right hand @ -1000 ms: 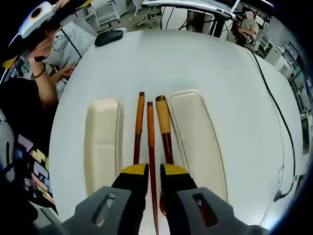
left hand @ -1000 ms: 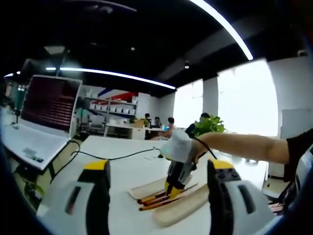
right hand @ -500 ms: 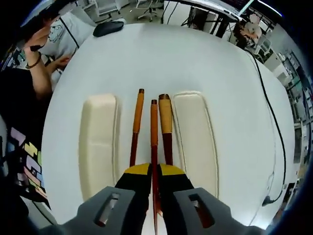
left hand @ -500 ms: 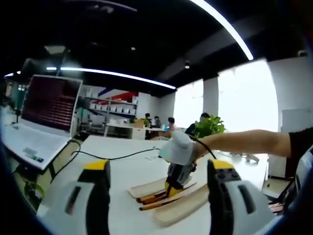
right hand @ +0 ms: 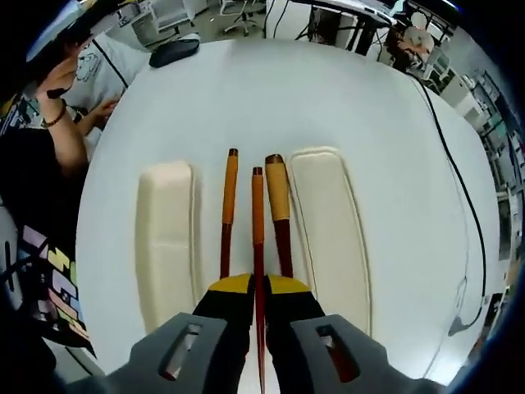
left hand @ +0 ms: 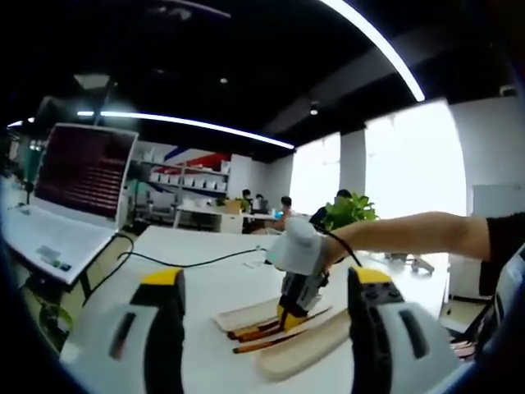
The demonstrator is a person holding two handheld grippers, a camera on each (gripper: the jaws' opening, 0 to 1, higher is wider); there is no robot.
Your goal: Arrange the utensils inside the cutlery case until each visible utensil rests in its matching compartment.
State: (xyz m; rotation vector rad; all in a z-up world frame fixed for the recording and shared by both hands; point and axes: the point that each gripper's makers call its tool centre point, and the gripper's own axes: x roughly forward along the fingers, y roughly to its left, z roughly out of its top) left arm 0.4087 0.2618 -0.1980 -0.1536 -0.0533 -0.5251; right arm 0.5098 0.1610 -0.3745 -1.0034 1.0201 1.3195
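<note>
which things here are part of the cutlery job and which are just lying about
Part of the job:
- three wooden-handled utensils side by side on the table
- two cream case halves, left and right
- right gripper, shut on the middle utensil
- left gripper, open, held off

Lying about:
- black mouse
- laptop
- cable
- potted plant

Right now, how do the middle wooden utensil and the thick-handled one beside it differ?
The middle utensil is thin and sits between the right gripper's closed jaws; the thick-handled utensil is wider, with a rounded end, and lies free on the table. Its end also reaches a little farther. Both have orange handles darkening to red-brown.
</note>
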